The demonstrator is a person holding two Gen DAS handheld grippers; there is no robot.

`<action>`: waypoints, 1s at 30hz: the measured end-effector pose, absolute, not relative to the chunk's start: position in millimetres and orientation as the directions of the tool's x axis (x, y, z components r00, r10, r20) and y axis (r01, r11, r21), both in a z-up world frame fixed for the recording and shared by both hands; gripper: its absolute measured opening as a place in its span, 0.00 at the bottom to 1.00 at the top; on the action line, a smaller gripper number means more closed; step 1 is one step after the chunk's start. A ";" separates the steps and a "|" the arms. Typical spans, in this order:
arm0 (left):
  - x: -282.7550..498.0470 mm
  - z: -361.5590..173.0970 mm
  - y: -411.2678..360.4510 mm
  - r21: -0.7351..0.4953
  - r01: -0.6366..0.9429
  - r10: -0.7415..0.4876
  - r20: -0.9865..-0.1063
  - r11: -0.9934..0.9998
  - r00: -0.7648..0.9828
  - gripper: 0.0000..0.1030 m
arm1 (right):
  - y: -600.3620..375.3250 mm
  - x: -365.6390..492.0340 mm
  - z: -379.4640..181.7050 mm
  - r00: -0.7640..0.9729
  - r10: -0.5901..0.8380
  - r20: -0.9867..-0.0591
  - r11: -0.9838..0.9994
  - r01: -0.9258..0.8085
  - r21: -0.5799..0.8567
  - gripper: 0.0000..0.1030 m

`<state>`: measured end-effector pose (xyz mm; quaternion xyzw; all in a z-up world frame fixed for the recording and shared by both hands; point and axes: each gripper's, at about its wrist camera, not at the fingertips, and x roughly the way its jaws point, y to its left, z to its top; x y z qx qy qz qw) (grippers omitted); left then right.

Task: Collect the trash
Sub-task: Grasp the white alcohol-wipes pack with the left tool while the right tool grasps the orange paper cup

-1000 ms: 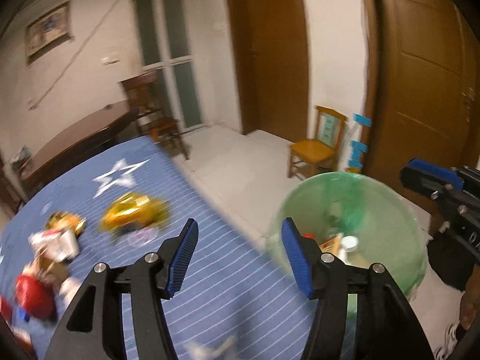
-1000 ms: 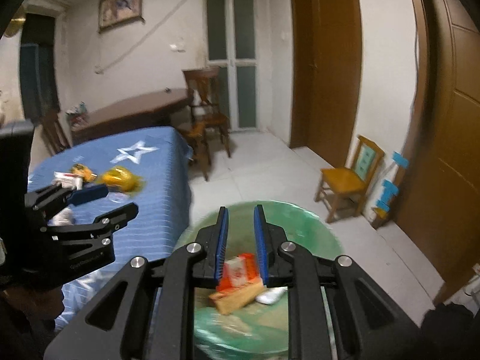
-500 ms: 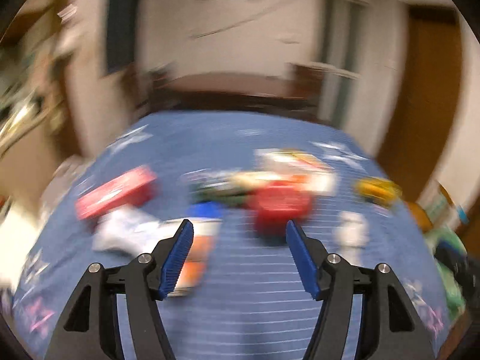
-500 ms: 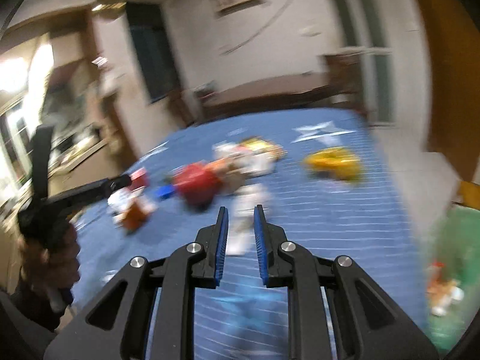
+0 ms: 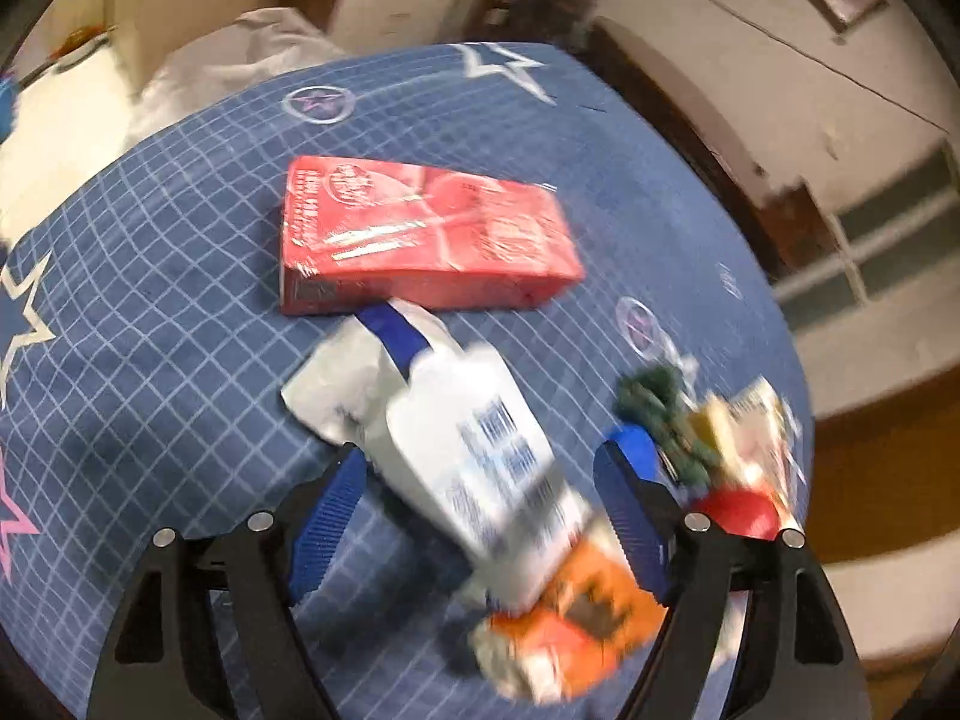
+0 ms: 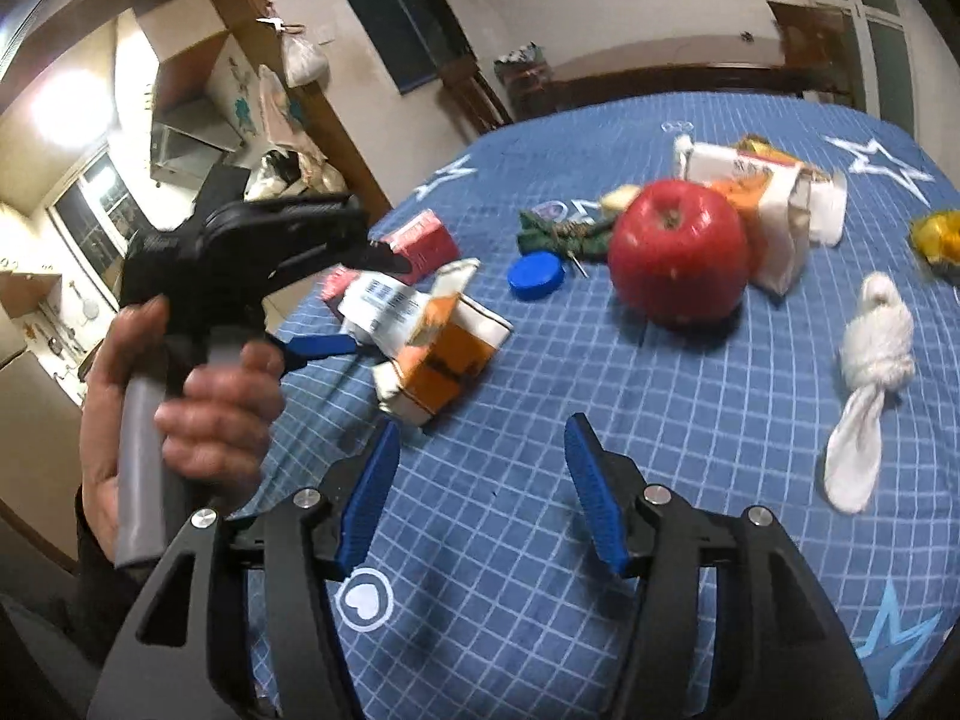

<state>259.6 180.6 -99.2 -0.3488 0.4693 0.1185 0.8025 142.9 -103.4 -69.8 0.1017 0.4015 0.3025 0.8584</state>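
A crumpled white and orange carton (image 5: 480, 468) lies on the blue checked cloth (image 5: 150, 300). My left gripper (image 5: 486, 456) straddles it from above; its jaws are opening and the blue pads stand clear of the carton's sides. Just beyond lies a flat red box (image 5: 420, 234). In the right wrist view a hand (image 6: 180, 372) holds the left gripper (image 6: 360, 300) at the carton (image 6: 438, 348). My right gripper (image 6: 480, 480) hovers over bare cloth nearer the camera, jaws opening, nothing between them. A red apple (image 6: 678, 252) sits ahead of it.
On the cloth also lie a blue cap (image 6: 536, 276), a green wrapper (image 6: 558, 234), a white and orange snack bag (image 6: 768, 198), a knotted white tissue (image 6: 870, 372) and a yellow wrapper (image 6: 936, 234). Dark wooden furniture (image 6: 660, 75) stands behind.
Both grippers swung from the green bin back over the blue cloth. The right gripper no longer holds the orange scrap and has opened. The left gripper rolled and came down over the carton.
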 end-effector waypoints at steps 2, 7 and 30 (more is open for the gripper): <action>267.5 -107.0 173.2 -0.426 -0.545 -0.118 -0.853 0.723 0.509 0.77 | -102.2 145.7 -72.7 0.492 0.594 -0.637 0.803 -0.420 0.423 0.54; 276.6 -111.4 158.6 -0.386 -0.519 -0.073 -0.848 0.763 0.525 0.76 | -99.3 145.1 -75.8 0.501 0.574 -0.648 0.815 -0.427 0.391 0.54; 133.0 -55.4 229.9 -0.445 -0.396 -0.006 -0.671 0.803 0.741 0.32 | -21.6 182.7 -96.9 0.560 0.359 -0.746 0.933 -0.207 0.294 0.75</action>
